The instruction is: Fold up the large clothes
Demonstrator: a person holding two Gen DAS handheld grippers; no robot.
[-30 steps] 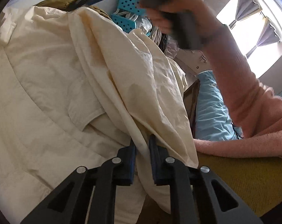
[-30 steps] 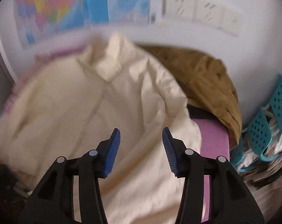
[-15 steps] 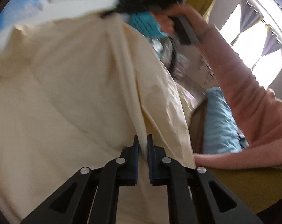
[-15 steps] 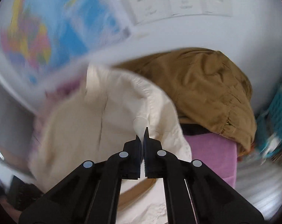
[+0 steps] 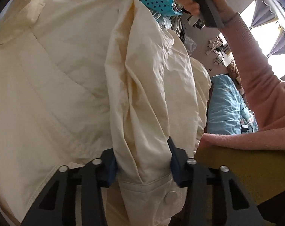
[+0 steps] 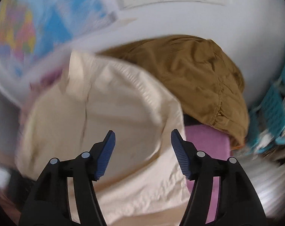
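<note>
A large cream jacket (image 5: 57, 79) lies spread out and fills most of the left wrist view. Its sleeve (image 5: 142, 101) drapes toward the camera, with a snap-button cuff (image 5: 161, 190) lying between the fingers of my left gripper (image 5: 142, 158), whose jaws stand wide apart around it. In the right wrist view the same jacket (image 6: 108, 116) lies below my right gripper (image 6: 142, 146), which is open and empty above it. The right gripper's handle, held by a hand in a pink sleeve (image 5: 255, 71), shows at the top of the left wrist view.
A brown garment (image 6: 189, 79) is heaped behind the jacket against the white wall. A purple surface (image 6: 206, 143) shows beside it. A teal perforated basket (image 5: 157, 1) sits at the far right. A blue bedspread (image 5: 223, 105) and a bright window (image 5: 264, 33) lie to the right.
Both grippers were shut on the cream jacket half a second ago and have now opened. The sleeve now lies loose between the left fingers, and the right gripper has let go of the fabric.
</note>
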